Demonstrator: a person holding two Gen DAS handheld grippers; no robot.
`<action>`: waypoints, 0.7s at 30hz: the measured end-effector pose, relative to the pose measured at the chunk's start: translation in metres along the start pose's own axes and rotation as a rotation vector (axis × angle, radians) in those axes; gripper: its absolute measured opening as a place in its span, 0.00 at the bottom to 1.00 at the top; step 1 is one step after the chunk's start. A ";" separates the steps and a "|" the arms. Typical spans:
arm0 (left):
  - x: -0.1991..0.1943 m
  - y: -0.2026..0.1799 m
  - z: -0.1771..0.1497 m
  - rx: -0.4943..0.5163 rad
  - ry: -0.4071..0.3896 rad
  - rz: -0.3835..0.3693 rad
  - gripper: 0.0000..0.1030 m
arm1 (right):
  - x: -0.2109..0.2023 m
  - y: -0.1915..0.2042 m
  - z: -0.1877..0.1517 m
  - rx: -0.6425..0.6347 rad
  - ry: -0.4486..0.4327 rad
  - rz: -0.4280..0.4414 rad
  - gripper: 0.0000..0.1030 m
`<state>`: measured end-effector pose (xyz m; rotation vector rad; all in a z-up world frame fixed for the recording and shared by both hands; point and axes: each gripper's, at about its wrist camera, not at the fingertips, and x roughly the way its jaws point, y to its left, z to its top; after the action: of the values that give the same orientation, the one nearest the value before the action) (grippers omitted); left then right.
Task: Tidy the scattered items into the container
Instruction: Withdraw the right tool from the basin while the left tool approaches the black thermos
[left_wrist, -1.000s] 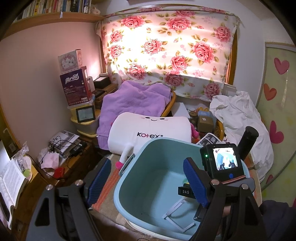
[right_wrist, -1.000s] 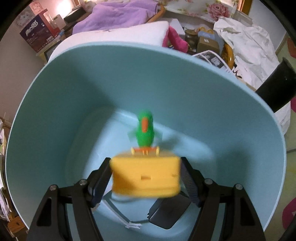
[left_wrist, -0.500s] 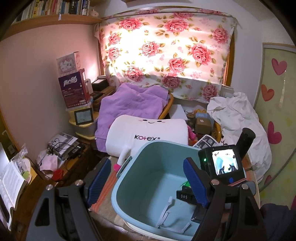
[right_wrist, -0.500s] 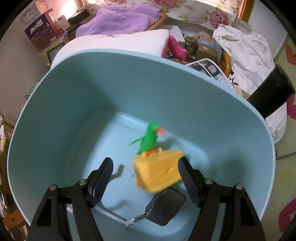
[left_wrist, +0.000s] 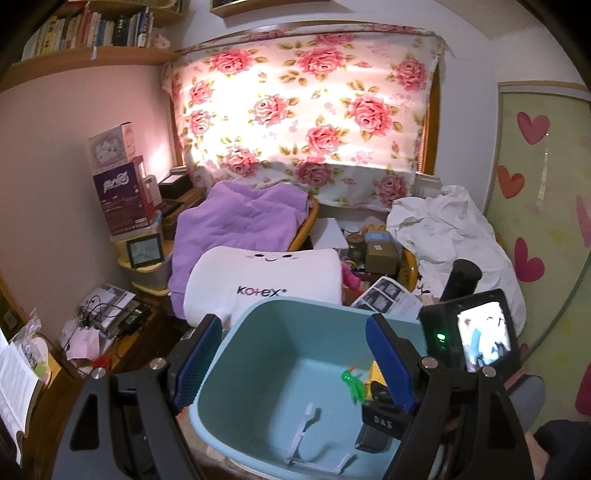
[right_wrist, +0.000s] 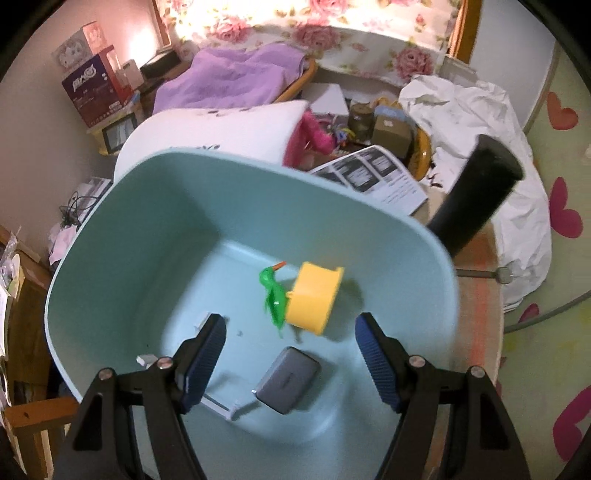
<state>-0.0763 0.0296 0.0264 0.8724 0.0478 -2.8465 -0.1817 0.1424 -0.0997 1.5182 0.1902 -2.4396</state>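
The right hand-held gripper (right_wrist: 290, 356) is being held wide apart and empty over the blue tub (right_wrist: 122, 206). On the tub's floor, a yellow-and-green toy (right_wrist: 308, 297) is being seen beside a grey case (right_wrist: 288, 380). The left hand-held gripper (left_wrist: 293, 358) is likewise being kept spread, with nothing gripped.

One basin (right_wrist: 122, 206) holds one toy (right_wrist: 306, 295), one case (right_wrist: 287, 384).

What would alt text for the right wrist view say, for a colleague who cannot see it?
The open right gripper hangs empty over a light blue plastic tub, where a yellow block toy with a green bird lies tipped on its side. A dark grey rounded case and thin white plastic strips also lie on the tub floor.
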 end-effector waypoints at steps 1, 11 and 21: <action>0.000 -0.003 0.001 0.004 -0.001 -0.006 0.81 | -0.005 -0.004 -0.001 0.003 -0.009 -0.003 0.74; 0.001 -0.052 0.010 0.049 -0.013 -0.095 0.81 | -0.056 -0.061 -0.014 0.058 -0.078 -0.049 0.74; 0.002 -0.115 0.015 0.102 -0.016 -0.187 0.81 | -0.085 -0.126 -0.034 0.122 -0.095 -0.099 0.74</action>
<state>-0.1051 0.1415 0.0360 0.9098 -0.0197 -3.0534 -0.1530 0.2843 -0.0426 1.4688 0.1018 -2.6388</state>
